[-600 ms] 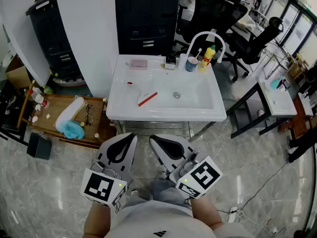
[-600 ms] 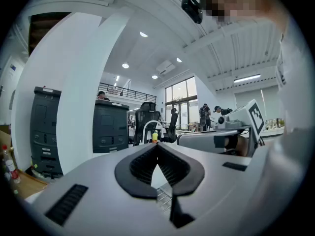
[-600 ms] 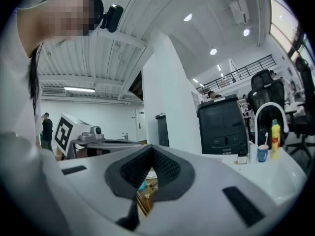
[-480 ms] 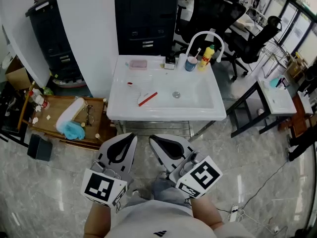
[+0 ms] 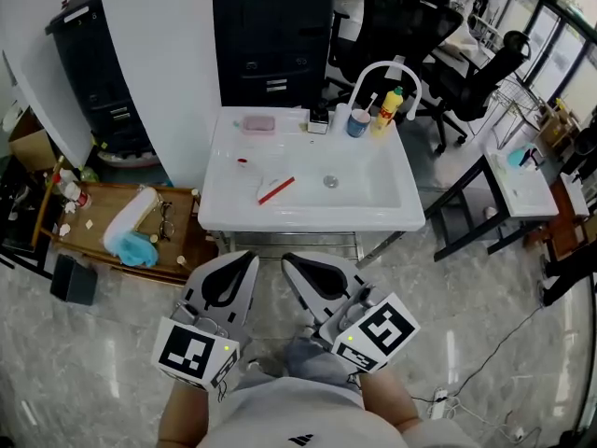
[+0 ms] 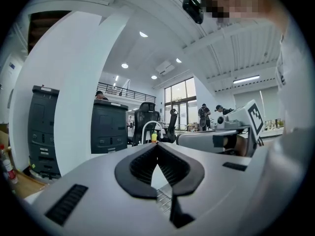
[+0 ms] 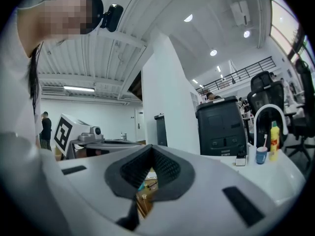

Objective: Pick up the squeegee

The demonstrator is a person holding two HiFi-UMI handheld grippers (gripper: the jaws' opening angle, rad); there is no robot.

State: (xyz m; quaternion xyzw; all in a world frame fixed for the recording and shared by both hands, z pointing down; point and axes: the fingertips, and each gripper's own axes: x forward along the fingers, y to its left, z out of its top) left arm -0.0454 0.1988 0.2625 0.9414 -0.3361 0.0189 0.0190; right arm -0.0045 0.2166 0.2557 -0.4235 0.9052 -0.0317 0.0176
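White porcelain formed the wide sink basin (image 5: 403, 202), and the red-edged white squeegee (image 5: 276, 189) lay slanted on its floor, left of the round metal drain (image 5: 330, 181) and well apart from both tools. The left hand-held gripper (image 5: 244, 256) was held level in front of the sink's rim, its dark ribbed pads closed tip to tip on nothing. The right hand-held gripper (image 5: 290, 259), just beside it, was likewise shut and empty. Each carried a white cube with black square markers (image 5: 195, 353), which showed patterns only and no letters. On the back ledge stood a pink soap dish (image 5: 258, 123), a blue cup (image 5: 358, 122) and a yellow bottle with a red cap (image 5: 385, 110). The bottle's label was too small to read. The small dark logo on the person's white shirt (image 5: 300, 440) couldn't be made out either.
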